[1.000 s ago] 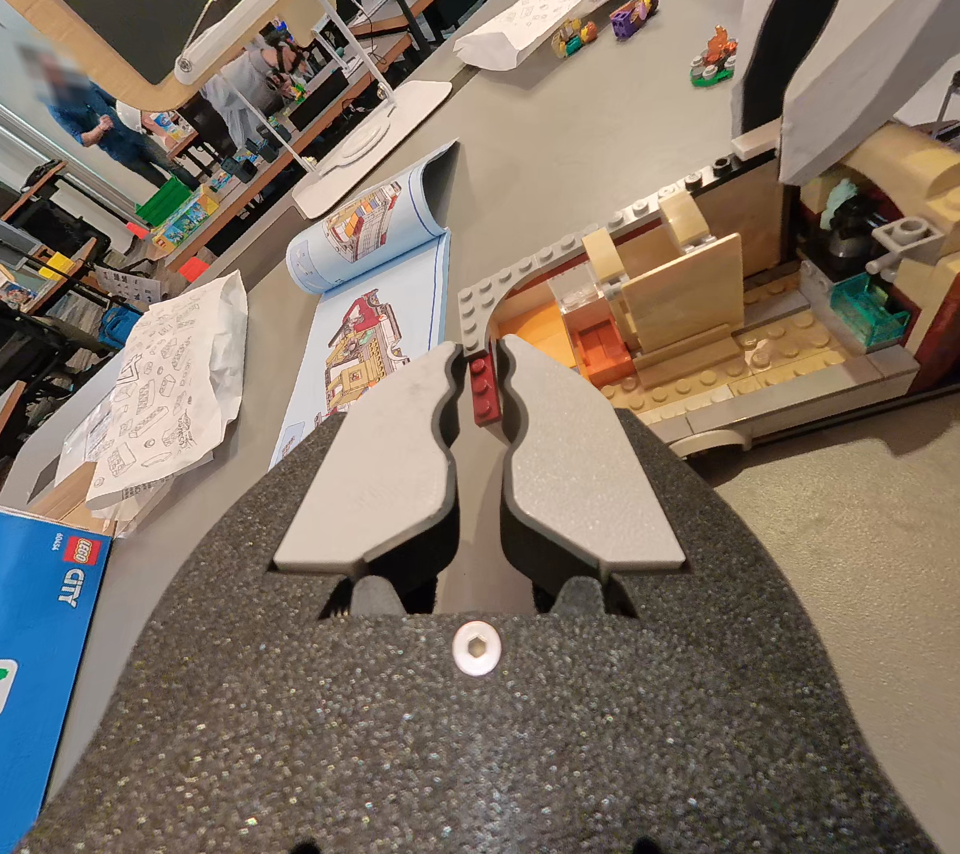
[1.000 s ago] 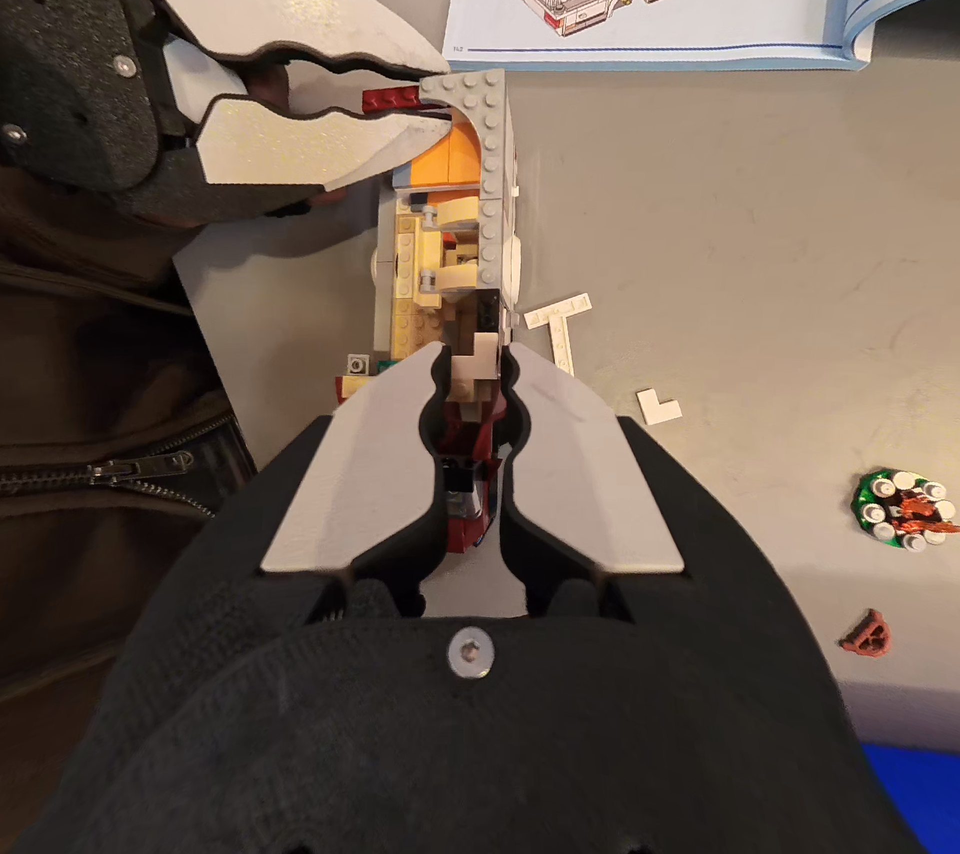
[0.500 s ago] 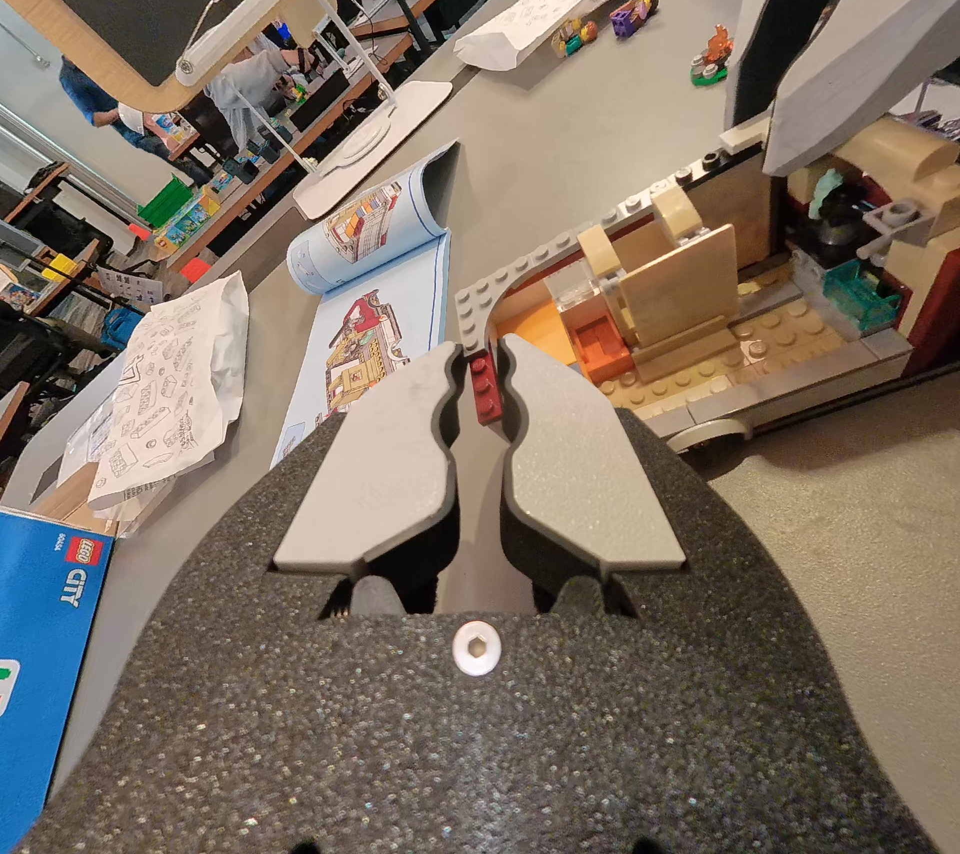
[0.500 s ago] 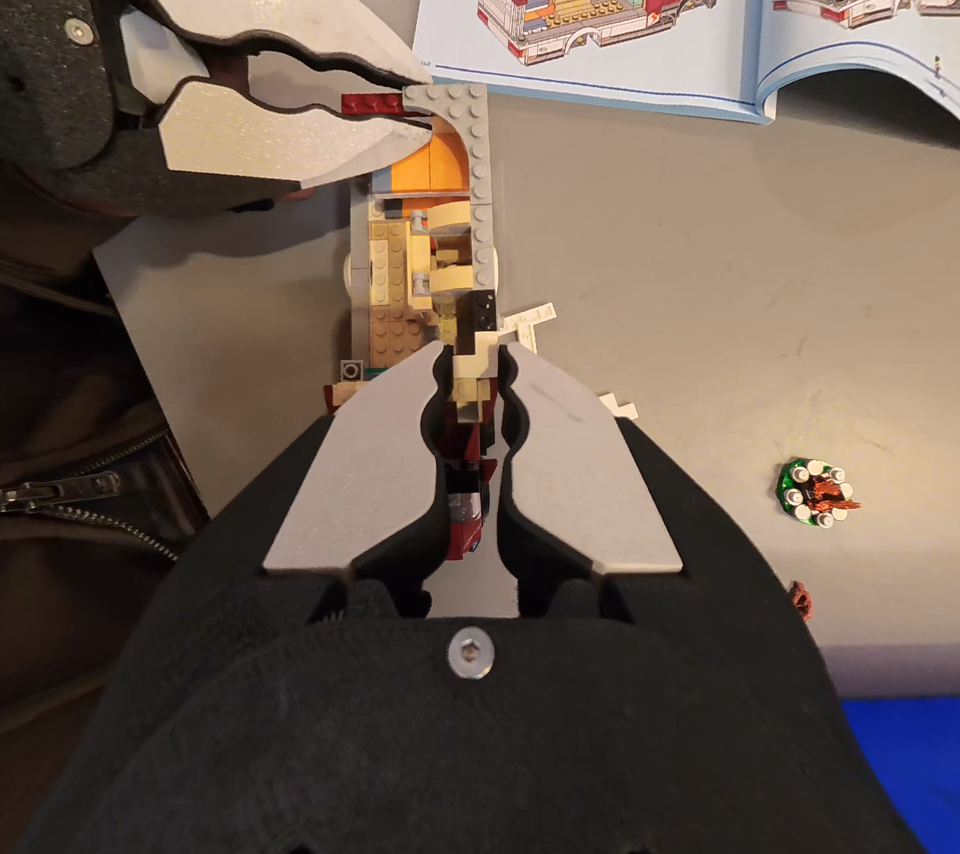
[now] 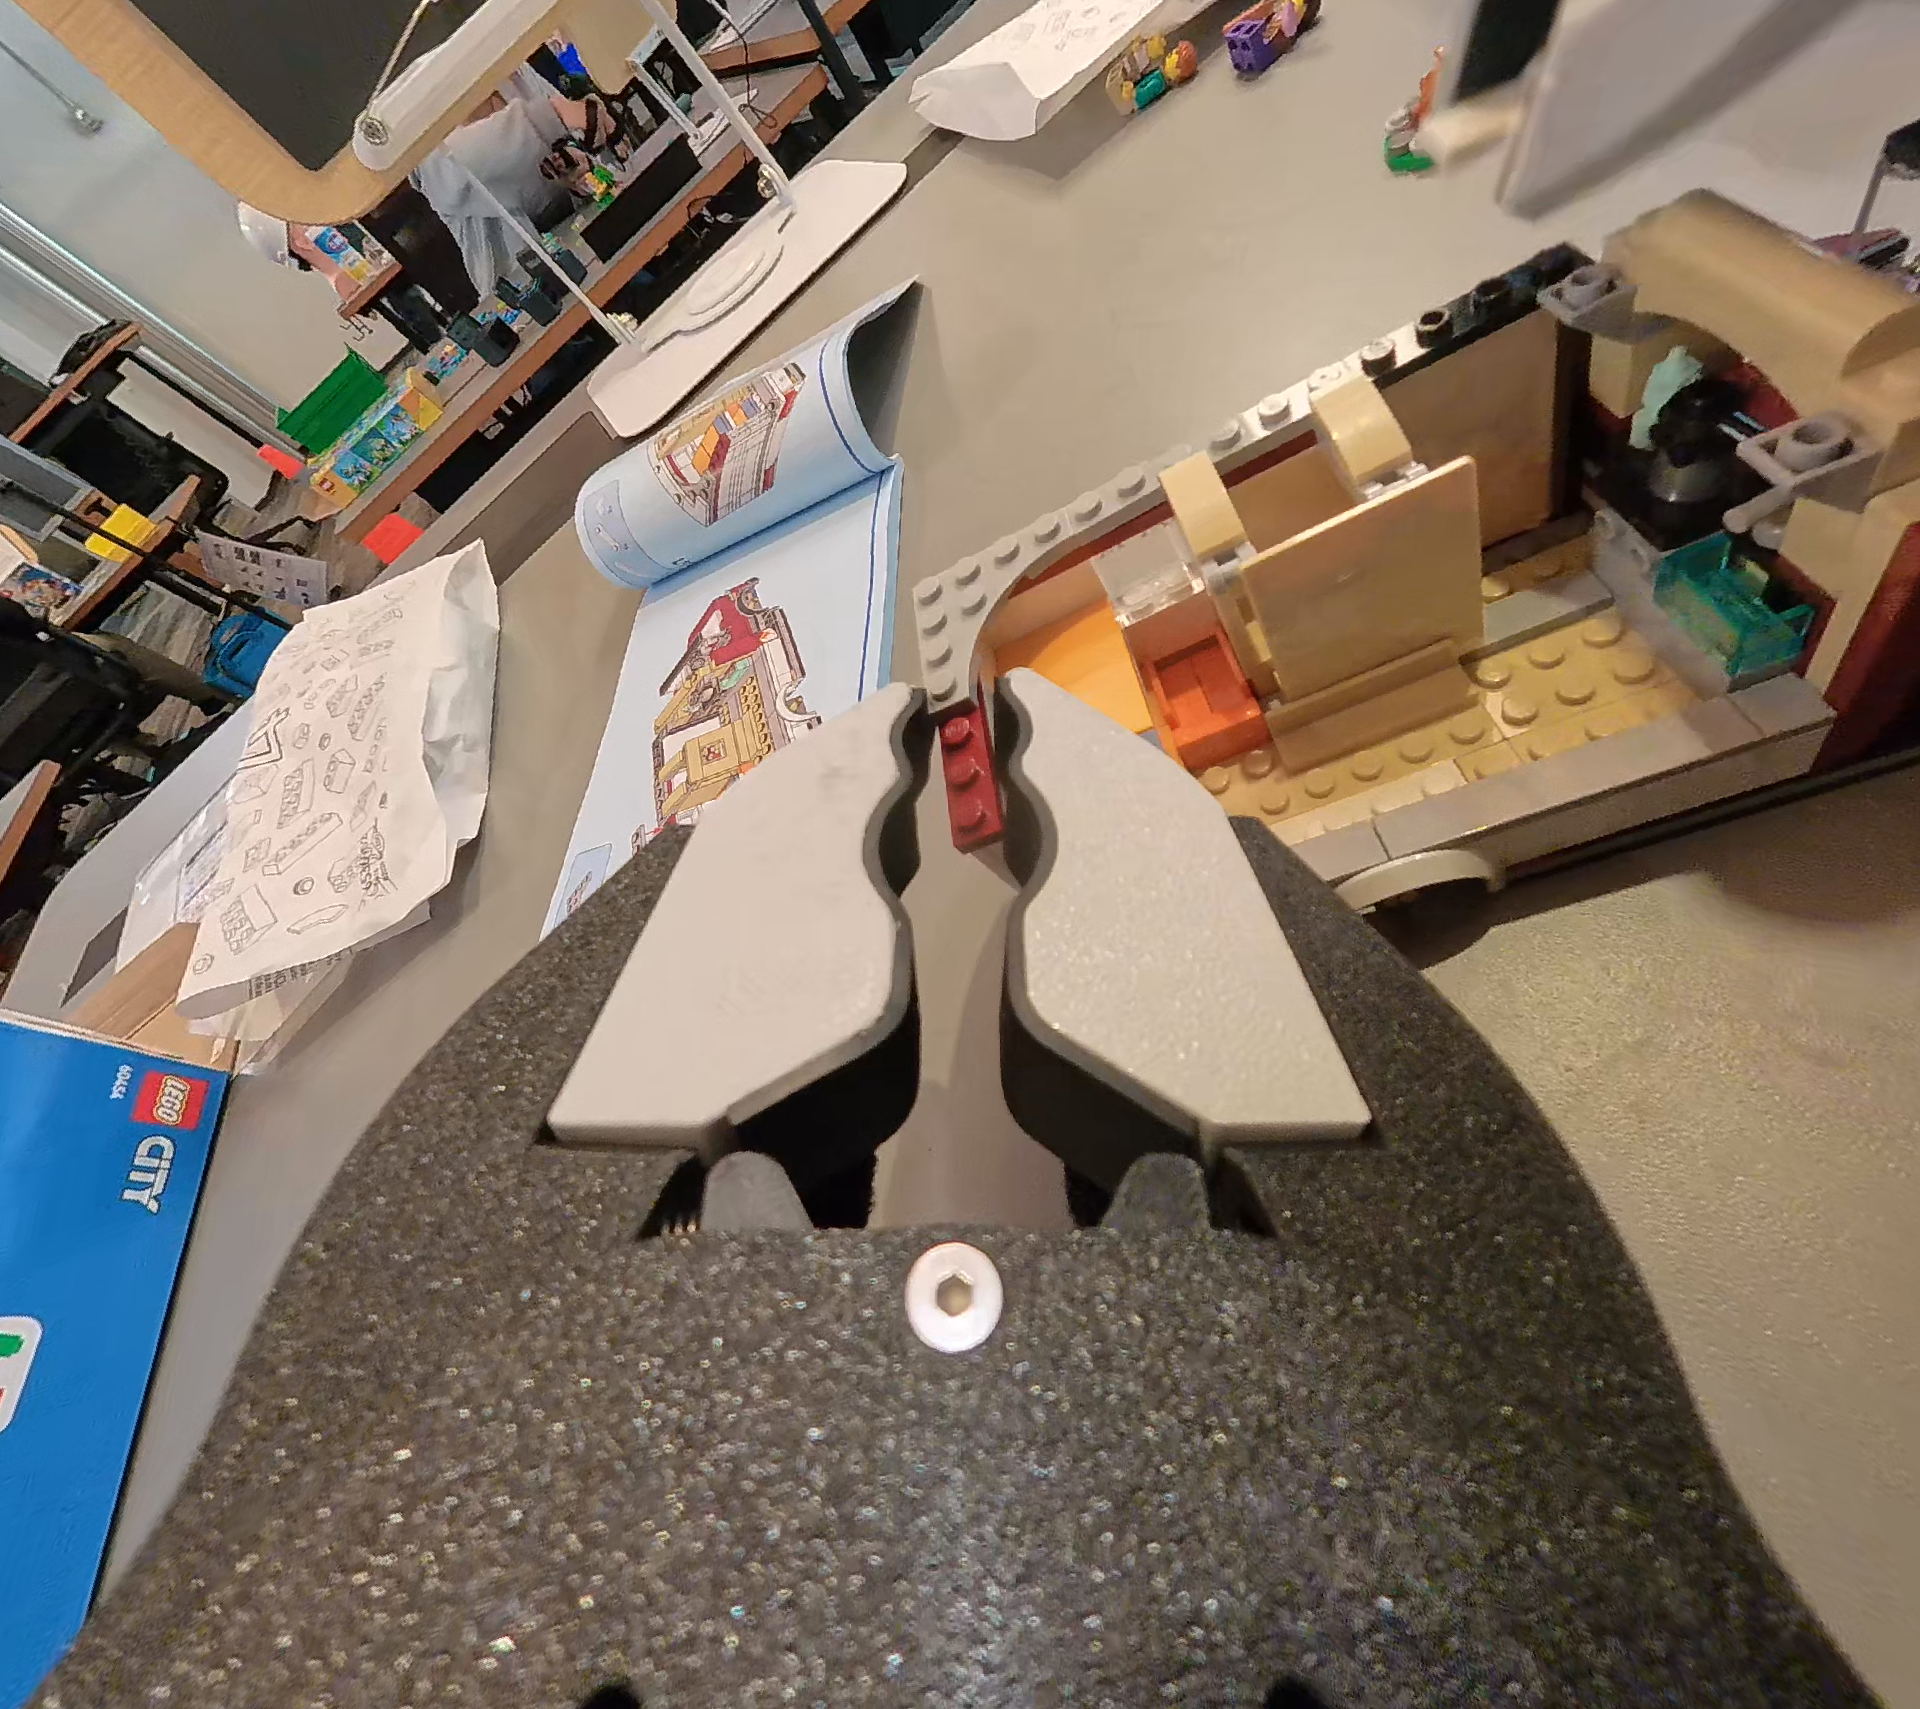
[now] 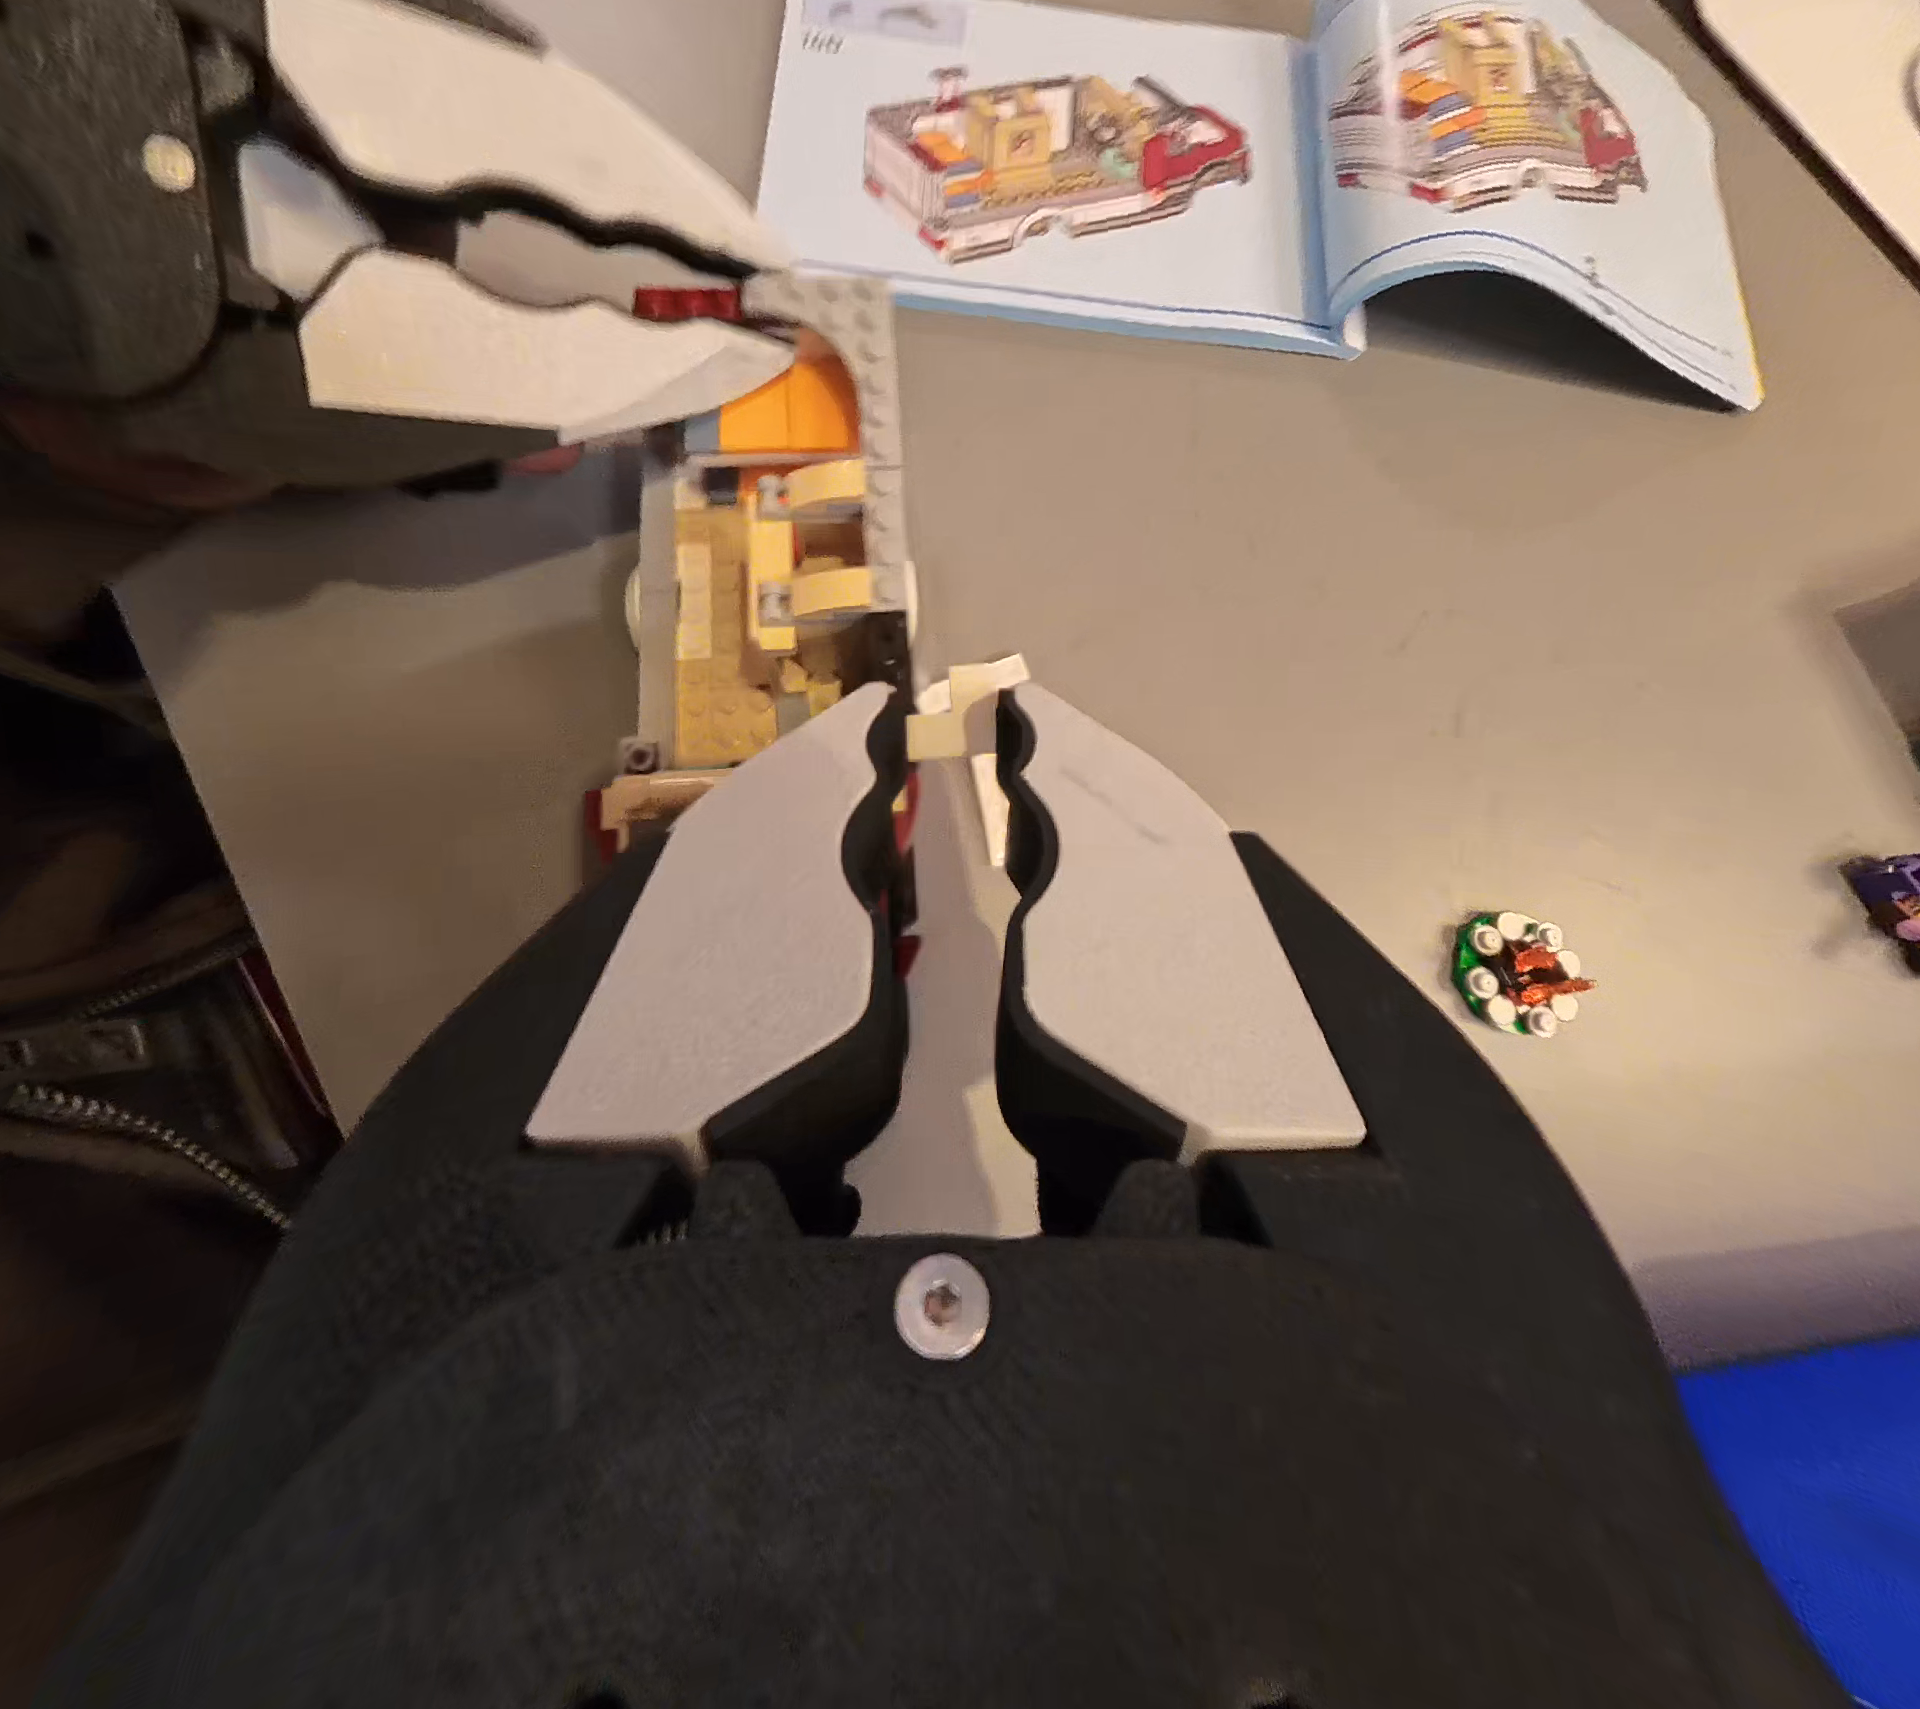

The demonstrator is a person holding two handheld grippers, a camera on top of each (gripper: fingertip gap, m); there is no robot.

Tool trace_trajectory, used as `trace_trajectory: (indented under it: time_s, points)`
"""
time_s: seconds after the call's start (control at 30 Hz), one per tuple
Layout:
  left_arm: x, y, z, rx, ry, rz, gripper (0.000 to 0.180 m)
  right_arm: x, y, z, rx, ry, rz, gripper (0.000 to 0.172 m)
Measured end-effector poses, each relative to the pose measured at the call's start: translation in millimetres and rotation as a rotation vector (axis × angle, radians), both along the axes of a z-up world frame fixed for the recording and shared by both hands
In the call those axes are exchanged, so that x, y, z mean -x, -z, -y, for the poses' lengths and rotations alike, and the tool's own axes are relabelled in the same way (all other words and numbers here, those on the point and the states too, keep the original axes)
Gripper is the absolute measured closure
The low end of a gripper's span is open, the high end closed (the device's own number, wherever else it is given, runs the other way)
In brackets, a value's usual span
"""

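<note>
Now left hand-held gripper (image 5: pixel 961 724) clamps dark red plate (image 5: pixel 971 781) w/ brick van (image 5: pixel 1455 672) touching tips; right hand-held gripper (image 6: pixel 945 714) grips cream piece (image 6: pixel 935 732)

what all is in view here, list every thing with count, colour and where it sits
brick camper model: one, tan, grey, orange; table centre, roof off
dark red plate: one; in the left gripper, at the model's grey corner
cream piece: one; at the right gripper's fingertips
instruction booklet: one, light blue; open beyond the model
green round build: one; right of the model
printed paper bags: two, white
box: one, blue; table edge
left gripper: closed on the plate
right gripper: raised beside the model
</note>
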State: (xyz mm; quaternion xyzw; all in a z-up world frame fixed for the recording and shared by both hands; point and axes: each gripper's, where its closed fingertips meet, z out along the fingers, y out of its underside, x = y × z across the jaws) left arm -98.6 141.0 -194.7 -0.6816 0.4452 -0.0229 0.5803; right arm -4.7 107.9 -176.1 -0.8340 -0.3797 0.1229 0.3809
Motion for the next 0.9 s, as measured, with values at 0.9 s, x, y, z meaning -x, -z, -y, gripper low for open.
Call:
trace_trajectory:
  time_s: [0.9]
  points:
    - [-2.9,0.0,3.3,-0.013,0.026,-0.006,0.169,-42.1,60.8,-38.8,0.167,0.141,0.072,0.148]
